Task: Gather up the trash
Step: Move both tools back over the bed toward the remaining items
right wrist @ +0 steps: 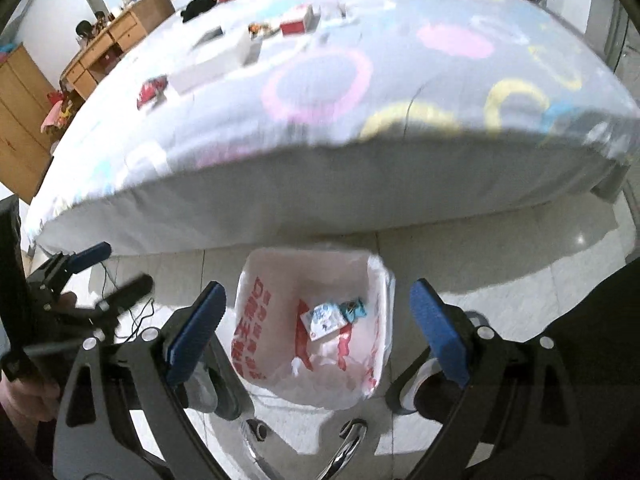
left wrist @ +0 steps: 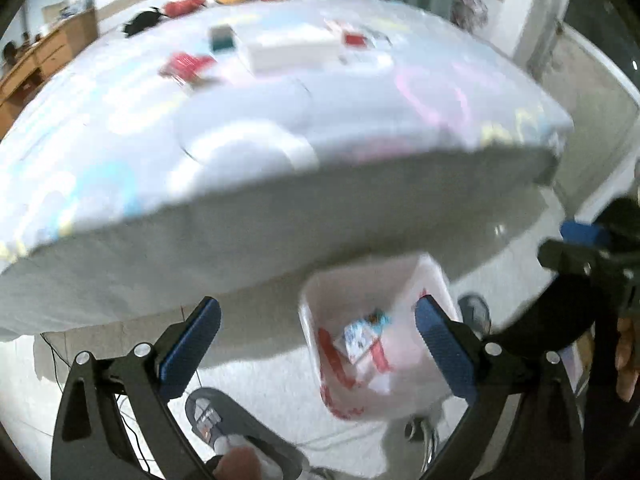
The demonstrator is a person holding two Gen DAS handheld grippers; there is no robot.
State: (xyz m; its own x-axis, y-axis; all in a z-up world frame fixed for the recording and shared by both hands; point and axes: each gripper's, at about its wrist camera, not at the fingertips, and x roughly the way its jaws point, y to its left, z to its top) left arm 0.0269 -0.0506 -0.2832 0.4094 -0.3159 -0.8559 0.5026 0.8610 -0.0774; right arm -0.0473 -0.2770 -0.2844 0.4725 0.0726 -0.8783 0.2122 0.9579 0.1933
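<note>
Two grippers hung empty over the white plastic bin bag with red print [right wrist: 312, 328].
I had my left gripper [left wrist: 318, 344] and right gripper [right wrist: 318, 328] both spread wide; small blue-and-white wrappers [right wrist: 326, 318] lay inside the bag, more litter sat on the pastel-ringed bedsheet [right wrist: 320, 80].
</note>
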